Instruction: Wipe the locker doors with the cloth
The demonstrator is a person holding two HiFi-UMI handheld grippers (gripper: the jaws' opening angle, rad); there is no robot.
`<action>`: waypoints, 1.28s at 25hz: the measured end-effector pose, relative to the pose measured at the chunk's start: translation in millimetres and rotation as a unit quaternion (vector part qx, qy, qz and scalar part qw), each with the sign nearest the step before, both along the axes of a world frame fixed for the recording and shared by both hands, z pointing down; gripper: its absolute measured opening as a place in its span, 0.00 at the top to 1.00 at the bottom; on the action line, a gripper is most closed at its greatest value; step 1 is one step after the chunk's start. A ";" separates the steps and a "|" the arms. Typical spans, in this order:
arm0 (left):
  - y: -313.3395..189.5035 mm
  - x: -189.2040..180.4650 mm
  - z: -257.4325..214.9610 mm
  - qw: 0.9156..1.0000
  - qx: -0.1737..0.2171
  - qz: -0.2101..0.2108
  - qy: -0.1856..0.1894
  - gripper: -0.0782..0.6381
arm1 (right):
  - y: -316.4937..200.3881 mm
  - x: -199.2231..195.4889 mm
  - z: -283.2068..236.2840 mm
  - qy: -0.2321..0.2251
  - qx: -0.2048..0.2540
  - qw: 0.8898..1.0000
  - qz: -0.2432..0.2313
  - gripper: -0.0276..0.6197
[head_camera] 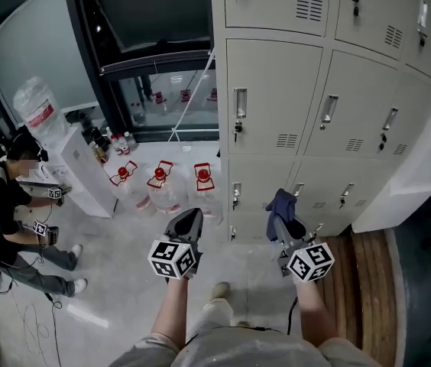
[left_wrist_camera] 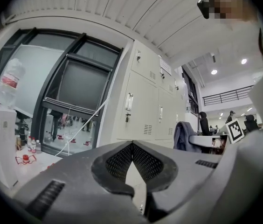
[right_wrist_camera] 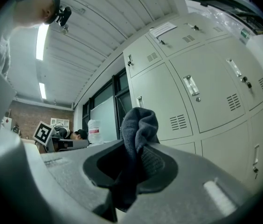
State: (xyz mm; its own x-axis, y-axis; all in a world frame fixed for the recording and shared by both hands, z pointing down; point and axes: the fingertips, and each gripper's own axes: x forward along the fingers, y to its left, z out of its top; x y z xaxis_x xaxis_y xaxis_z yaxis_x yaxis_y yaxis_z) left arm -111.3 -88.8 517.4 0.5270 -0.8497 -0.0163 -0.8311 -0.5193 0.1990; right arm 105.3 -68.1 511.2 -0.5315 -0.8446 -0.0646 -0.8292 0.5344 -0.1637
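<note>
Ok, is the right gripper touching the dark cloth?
Touching. The right gripper view shows the right gripper with its jaws shut on the dark cloth, which bunches up from between them.

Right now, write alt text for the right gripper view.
The right gripper is shut on a dark grey cloth that bunches up above its jaws. Pale locker doors rise beyond it.
</note>
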 end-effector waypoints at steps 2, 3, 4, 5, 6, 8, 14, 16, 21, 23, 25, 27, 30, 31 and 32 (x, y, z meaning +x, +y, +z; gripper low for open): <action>-17.0 3.0 -12.5 1.000 0.010 0.010 -0.004 0.89 | -14.1 -1.4 -12.1 -0.003 0.011 1.000 0.005 0.86; -25.5 4.2 -18.6 1.000 0.014 0.014 -0.006 0.89 | -21.3 -1.9 -19.0 -0.004 0.017 1.000 0.006 0.86; -34.0 5.3 -24.8 1.000 0.018 0.017 -0.008 0.89 | -28.9 -2.4 -26.5 -0.004 0.024 1.000 0.008 0.86; -42.5 6.4 -30.9 1.000 0.022 0.020 -0.008 0.89 | -36.8 -2.9 -34.3 -0.004 0.031 0.999 0.010 0.86; -50.9 7.4 -37.1 0.999 0.026 0.023 -0.008 0.89 | -44.9 -4.1 -42.5 -0.005 0.039 0.999 0.011 0.86; -66.9 8.5 -49.7 0.999 0.035 0.029 -0.010 0.89 | -60.8 -8.6 -58.9 -0.007 0.055 0.998 0.012 0.86; -115.3 15.1 -84.9 0.997 0.061 0.053 -0.012 0.89 | -110.1 -23.6 -106.1 0.000 0.099 0.995 0.007 0.86; -129.9 16.5 -94.2 0.996 0.067 0.060 -0.015 0.89 | -125.7 -27.4 -121.3 -0.002 0.111 0.994 0.008 0.86; -164.1 15.2 -113.3 0.995 0.069 0.071 -0.011 0.89 | -158.7 -36.9 -160.2 -0.002 0.143 0.990 0.011 0.86; -177.4 15.0 -124.4 0.994 0.073 0.075 -0.014 0.89 | -170.0 -38.0 -183.6 -0.002 0.161 0.987 0.012 0.86; -190.8 14.7 -139.3 0.993 0.080 0.080 -0.017 0.89 | -180.9 -37.1 -212.6 -0.005 0.181 0.983 0.016 0.86; -205.6 14.7 -156.4 0.992 0.091 0.083 -0.023 0.89 | -190.0 -36.9 -244.6 -0.012 0.199 0.980 0.019 0.86; -226.2 16.4 -180.4 0.990 0.108 0.088 -0.032 0.89 | -199.2 -39.6 -288.2 -0.014 0.225 0.974 0.026 0.86; -231.0 17.9 -188.1 0.989 0.115 0.091 -0.034 0.89 | -201.9 -40.5 -300.6 -0.012 0.235 0.972 0.028 0.86; -234.7 20.0 -195.3 0.987 0.121 0.095 -0.037 0.89 | -204.4 -40.8 -312.2 -0.011 0.244 0.969 0.029 0.86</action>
